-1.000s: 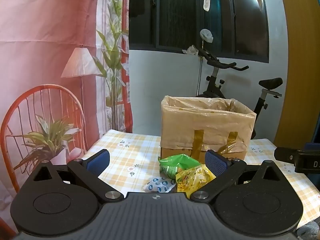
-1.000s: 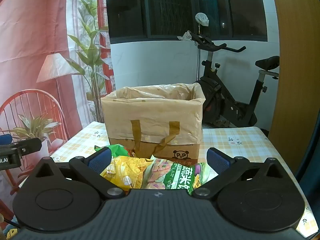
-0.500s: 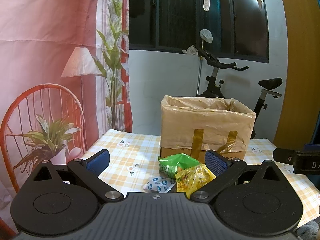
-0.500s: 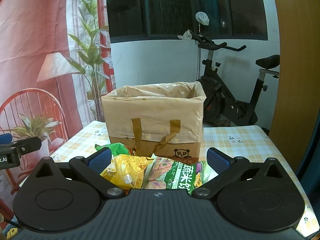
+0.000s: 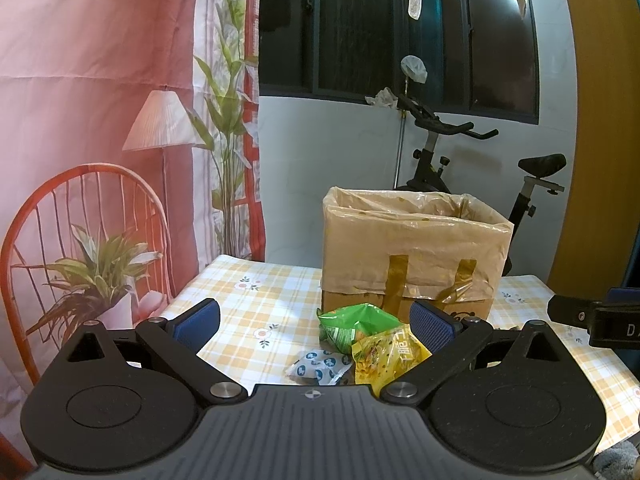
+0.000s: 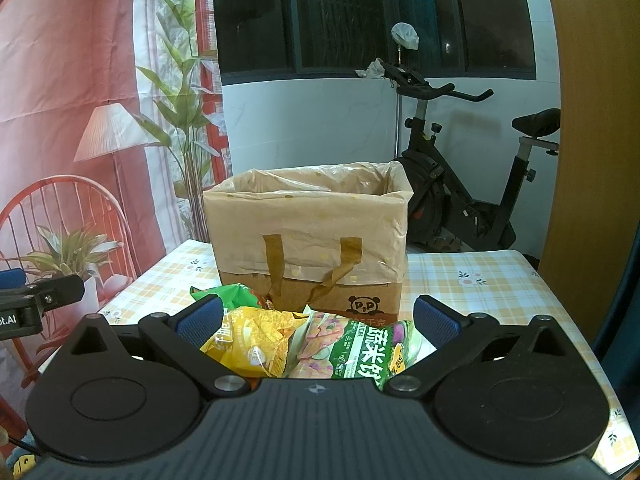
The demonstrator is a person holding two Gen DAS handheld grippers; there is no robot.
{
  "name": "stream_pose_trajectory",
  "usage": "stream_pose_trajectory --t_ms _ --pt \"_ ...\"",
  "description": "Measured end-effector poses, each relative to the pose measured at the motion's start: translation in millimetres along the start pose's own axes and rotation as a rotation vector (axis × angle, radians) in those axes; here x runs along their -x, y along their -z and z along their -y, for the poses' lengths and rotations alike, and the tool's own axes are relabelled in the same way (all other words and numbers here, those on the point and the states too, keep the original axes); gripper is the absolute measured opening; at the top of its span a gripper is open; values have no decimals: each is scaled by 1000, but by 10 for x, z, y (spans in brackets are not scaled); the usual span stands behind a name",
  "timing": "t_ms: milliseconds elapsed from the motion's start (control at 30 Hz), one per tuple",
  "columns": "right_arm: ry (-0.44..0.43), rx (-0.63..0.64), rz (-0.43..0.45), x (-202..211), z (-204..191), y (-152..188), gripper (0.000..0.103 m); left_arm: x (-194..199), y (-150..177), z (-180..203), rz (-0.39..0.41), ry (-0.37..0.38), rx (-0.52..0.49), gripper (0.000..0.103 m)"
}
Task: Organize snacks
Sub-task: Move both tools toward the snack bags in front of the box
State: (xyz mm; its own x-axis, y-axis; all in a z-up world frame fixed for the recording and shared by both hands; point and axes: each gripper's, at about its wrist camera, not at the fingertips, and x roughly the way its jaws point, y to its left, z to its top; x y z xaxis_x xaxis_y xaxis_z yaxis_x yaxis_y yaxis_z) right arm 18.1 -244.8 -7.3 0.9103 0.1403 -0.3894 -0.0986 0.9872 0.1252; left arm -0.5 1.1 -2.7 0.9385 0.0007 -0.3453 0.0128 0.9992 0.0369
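Note:
A cardboard box lined with a tan plastic bag (image 5: 416, 248) stands open on the checked table (image 5: 256, 300); it also shows in the right wrist view (image 6: 308, 232). In front of it lie snack packs: a green bag (image 5: 356, 326), a yellow bag (image 5: 386, 356) and a small blue-and-white packet (image 5: 318, 366). The right wrist view shows the yellow bag (image 6: 256, 340), a green rice-cracker pack (image 6: 352, 348) and the green bag (image 6: 228, 294). My left gripper (image 5: 316, 322) is open and empty above the packs. My right gripper (image 6: 318, 318) is open and empty over the packs.
An exercise bike (image 6: 472, 184) stands behind the table at the right. A printed pink backdrop with a red chair and plants (image 5: 92, 220) hangs at the left. A wooden panel (image 6: 596, 140) is at the far right. The table's right edge (image 6: 560, 304) is near.

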Motion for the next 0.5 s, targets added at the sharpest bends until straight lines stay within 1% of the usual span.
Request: stream_pose_trajectory --t_ms 200,500 --pt "-1 0 -1 -1 1 0 103 -1 0 -1 0 3 5 102" --pt "-1 0 -2 0 -2 4 103 -14 23 -10 16 -3 -22 101"
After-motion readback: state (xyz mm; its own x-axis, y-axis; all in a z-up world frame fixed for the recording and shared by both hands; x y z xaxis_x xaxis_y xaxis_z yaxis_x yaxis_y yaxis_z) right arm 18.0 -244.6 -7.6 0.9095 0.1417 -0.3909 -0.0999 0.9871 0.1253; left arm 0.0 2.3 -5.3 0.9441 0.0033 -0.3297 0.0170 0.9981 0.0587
